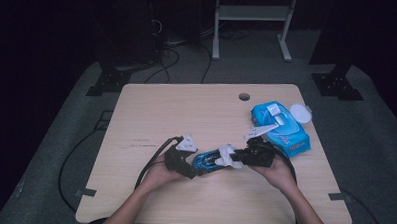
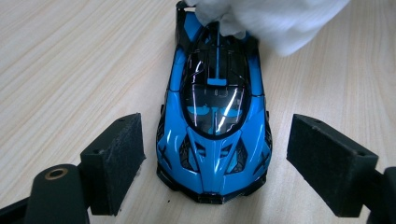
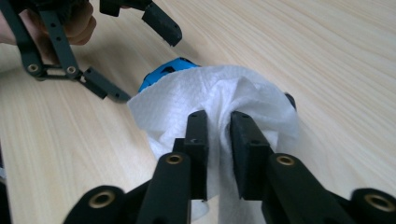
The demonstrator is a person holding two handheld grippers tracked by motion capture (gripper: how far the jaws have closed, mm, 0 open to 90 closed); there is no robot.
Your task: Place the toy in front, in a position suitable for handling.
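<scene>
The right hand-held gripper [image 3: 218, 122] pinches a crumpled white paper wipe [image 3: 219, 95] against the glossy blue toy car [image 2: 215, 112] — flanked untouched by the open left hand-held gripper [image 2: 215, 158].

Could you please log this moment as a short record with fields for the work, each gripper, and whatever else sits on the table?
work: wiping a blue toy car with a white wipe
left gripper: open, jaws either side of the car's nose, not touching it
right gripper: jaws pinch the wipe, which lies on the car's far end
table: light wood
also on table: blue wipes pack, lid open
</scene>
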